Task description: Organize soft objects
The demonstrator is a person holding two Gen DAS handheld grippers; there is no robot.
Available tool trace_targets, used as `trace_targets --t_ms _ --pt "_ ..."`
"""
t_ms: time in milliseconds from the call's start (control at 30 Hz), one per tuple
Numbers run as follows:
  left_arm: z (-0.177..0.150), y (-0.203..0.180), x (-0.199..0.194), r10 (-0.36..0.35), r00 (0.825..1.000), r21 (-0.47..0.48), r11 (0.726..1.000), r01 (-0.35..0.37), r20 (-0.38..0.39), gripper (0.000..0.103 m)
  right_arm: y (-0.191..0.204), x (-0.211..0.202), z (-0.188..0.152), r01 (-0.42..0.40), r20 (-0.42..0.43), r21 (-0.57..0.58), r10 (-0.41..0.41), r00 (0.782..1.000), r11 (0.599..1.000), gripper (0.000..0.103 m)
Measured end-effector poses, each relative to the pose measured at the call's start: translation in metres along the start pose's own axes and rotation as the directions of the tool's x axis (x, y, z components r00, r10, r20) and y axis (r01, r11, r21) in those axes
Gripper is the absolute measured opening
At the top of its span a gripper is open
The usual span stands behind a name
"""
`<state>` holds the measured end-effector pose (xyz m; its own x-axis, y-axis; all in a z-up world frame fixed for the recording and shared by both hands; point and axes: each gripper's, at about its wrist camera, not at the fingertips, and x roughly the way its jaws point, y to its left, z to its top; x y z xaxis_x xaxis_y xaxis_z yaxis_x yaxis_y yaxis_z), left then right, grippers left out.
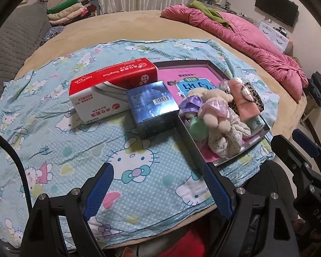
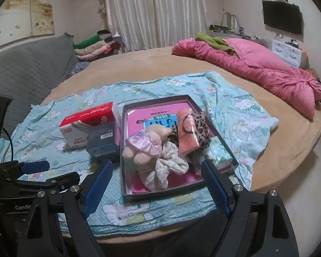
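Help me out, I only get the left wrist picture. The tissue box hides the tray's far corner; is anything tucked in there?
Observer: From the right wrist view, that corner of the tray holds only the flat pink booklet, with nothing on top of it there.
Visitor: What is on the wall above the grey sofa?
Observer: A wide painting with blossoms hangs there.
Visitor: How does my gripper look from outside?
Observer: The left gripper shows at the left edge, jaws open and empty, over the blanket.
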<state>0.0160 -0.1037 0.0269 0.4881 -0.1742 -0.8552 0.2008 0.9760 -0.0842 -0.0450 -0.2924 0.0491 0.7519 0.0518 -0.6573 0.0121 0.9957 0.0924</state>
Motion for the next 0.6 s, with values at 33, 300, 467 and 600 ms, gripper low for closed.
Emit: trace_targets --t_ms 33,300,467,600 --pt "-0.0014 -0.0005 0.0011 0.001 1.0 -0.001 1.0 -0.001 0.0 0.085 -0.0013 0.0017 -0.0016 0.0 -0.011 0.007 0.0 1.0 1.0 0.085" --pt "-0.007 -0.0016 0.0064 0.006 1.0 0.0 1.0 -0.006 -0.013 0.085 -0.0061 0.0074 -0.0079 0.008 -0.05 0.034 -0.006 0.999 0.999 0.085" --pt "-0.0073 -0.0026 0.0056 0.008 1.0 0.005 1.0 -0.008 -0.01 0.085 -0.0046 0.0076 -0.0089 0.008 -0.054 0.03 -0.006 0.999 1.0 0.085" --pt "-0.0072 -0.0027 0.0055 0.009 1.0 0.005 1.0 -0.009 -0.009 0.085 -0.005 0.0087 -0.0091 0.007 -0.061 0.034 -0.005 0.998 0.999 0.085"
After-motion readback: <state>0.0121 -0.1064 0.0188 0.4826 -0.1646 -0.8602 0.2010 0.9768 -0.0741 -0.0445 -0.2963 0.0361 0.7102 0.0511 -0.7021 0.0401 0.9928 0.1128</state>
